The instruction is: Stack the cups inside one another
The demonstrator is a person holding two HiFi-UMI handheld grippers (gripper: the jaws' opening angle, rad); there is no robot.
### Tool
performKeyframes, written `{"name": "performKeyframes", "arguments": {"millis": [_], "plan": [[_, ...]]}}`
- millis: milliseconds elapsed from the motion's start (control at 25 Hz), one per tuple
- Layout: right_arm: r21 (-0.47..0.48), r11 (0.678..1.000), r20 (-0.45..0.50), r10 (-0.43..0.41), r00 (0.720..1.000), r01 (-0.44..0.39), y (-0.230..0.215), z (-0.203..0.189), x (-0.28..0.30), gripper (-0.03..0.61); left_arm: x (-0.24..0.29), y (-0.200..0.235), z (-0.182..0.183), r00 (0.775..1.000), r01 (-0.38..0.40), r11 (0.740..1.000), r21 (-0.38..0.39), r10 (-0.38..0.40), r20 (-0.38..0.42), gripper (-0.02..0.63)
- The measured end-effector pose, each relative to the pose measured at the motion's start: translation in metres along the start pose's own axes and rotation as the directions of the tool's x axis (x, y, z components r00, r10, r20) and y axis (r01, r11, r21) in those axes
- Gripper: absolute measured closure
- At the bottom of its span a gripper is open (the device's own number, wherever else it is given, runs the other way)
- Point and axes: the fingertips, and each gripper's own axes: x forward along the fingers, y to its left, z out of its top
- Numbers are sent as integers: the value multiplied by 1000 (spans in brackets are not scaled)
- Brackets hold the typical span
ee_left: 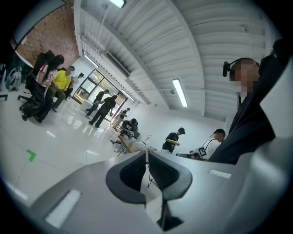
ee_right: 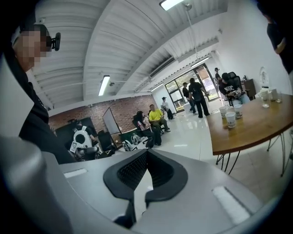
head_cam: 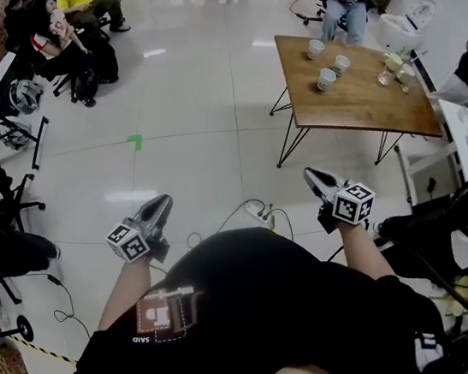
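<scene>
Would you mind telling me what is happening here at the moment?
A person stands some way from the wooden table, holding a hand-held gripper in each hand. The left hand-held gripper and right hand-held gripper are both shut and empty. Three cups sit apart on the table, unstacked.

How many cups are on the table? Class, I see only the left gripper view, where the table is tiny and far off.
Observer: In the head view, three white cups stand apart, unstacked, on the wooden table; smaller items beyond them are unclear.
Operator: Is the right gripper holding anything?
Observer: No, the right gripper has its tongs shut on nothing.
Operator: Is it near the cups?
Observer: No, the head view shows it by the wearer's waist, bare floor between it and the table.
</scene>
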Motion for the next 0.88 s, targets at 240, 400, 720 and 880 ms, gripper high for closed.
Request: {"name": "performKeyframes", "arguments": {"millis": [240,400,720,880], "plan": [[-36,997,-12,60,998,-61,-34,31,42,565,32,7,9,1000,-31,1000,-3,31,-1,595],[-37,998,-29,57,998,-58,-54,47,79,565,56,44,19,1000,-29,1000,-7,28,-11,598],[-43,996,21,-73,997,74,-104,119,198,565,149,187,84,991,113,993,-30,-115,-63,598],[22,988,78,-151,985,150,-118,154,259,565,187,249,144,966,214,977,4,-211,-148,598]]}}
